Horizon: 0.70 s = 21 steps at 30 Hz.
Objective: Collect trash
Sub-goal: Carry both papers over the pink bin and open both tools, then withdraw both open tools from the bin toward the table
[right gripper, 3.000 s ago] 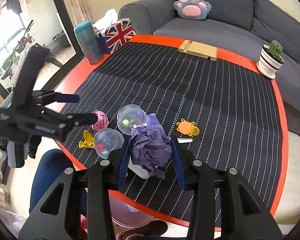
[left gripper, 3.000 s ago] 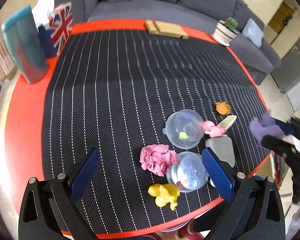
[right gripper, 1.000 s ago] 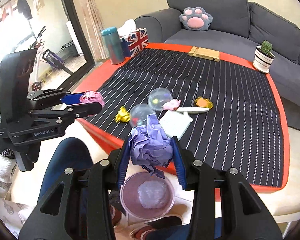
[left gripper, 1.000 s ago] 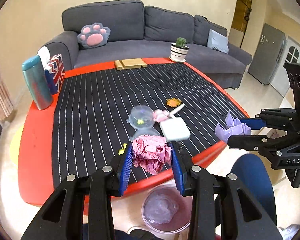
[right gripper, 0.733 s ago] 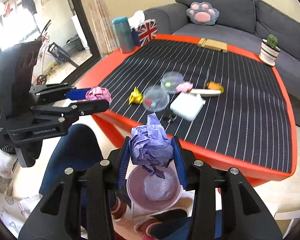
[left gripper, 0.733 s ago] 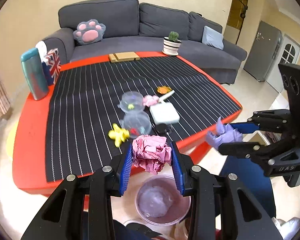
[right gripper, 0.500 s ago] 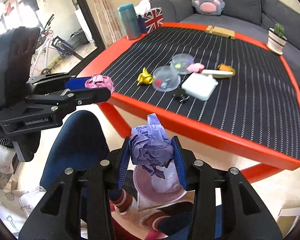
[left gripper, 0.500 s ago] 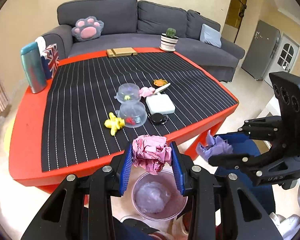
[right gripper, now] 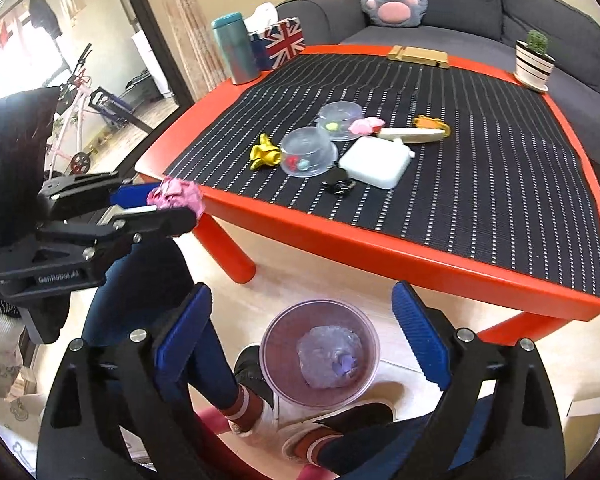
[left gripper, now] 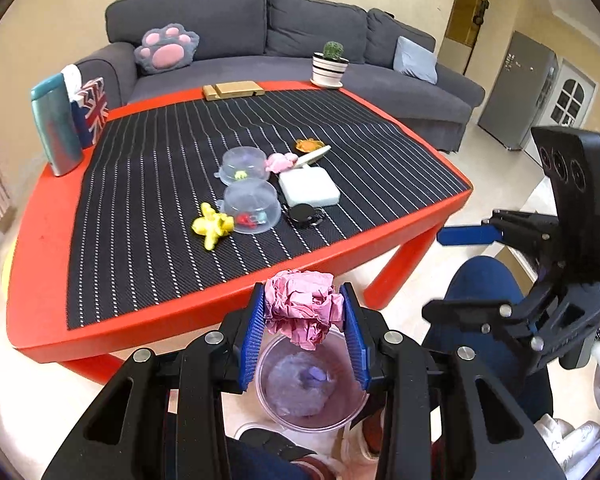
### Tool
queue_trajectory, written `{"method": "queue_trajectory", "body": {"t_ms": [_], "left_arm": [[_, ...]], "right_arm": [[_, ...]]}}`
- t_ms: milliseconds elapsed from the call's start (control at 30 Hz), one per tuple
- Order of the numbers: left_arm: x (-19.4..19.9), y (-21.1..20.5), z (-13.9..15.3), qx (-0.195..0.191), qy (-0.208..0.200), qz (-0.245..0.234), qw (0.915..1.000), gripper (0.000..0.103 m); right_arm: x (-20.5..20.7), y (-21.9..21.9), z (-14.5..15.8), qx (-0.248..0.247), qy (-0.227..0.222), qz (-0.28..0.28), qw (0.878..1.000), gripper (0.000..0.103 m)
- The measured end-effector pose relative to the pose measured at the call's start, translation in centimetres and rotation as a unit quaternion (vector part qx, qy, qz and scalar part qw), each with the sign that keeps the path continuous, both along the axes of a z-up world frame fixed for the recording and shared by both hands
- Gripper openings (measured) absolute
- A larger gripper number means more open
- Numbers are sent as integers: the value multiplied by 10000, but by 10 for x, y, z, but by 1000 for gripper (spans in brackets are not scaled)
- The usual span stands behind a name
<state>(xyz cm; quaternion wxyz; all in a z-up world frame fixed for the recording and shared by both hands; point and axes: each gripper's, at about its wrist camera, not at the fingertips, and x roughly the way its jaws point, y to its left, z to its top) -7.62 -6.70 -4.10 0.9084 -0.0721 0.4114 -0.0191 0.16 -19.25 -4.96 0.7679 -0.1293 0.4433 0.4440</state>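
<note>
My left gripper [left gripper: 303, 332] is shut on a crumpled pink paper ball [left gripper: 302, 307] and holds it above a clear purple-tinted bin [left gripper: 342, 416] on the floor. The pink ball also shows in the right wrist view [right gripper: 176, 197]. My right gripper [right gripper: 300, 328] is open and empty above the same bin [right gripper: 320, 394]. A crumpled purple paper ball [right gripper: 334, 356] lies inside the bin. The right gripper also shows in the left wrist view [left gripper: 460, 268], jaws apart.
A red table [left gripper: 148, 320] with a black striped mat [left gripper: 140, 184] carries two clear domes [left gripper: 252, 206], a yellow toy [left gripper: 212, 224], a white box [left gripper: 309, 186], a teal tumbler [left gripper: 56, 128] and a potted cactus [left gripper: 330, 65]. My legs and shoes [right gripper: 340, 416] flank the bin.
Both grippers drew back from the table to above the floor bin. My right gripper opened and the purple paper ball dropped into the bin. The left still holds the pink ball.
</note>
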Motion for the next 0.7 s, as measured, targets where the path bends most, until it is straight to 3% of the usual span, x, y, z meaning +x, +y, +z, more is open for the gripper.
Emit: {"method": "queue_trajectory", "body": {"t_ms": [467,500,600,700], "left_arm": [[3,-25,-9,17,150,-392,9991,39],[3,-26,-9,30,161,-407,9990,44],[3,-26,-7,-21,75,-378,9993,96],[5,-24,-6,-43,89,-278,9996,96]], "right_arm": [[6,-24,9,-20,-236,-345,9991,91],[7,-25,10,-14,-239,-364,9991,91],[9,-29,12,10,-246,-428,9988,91],[11,-31,12,25,-245,-472,9986,91]]}}
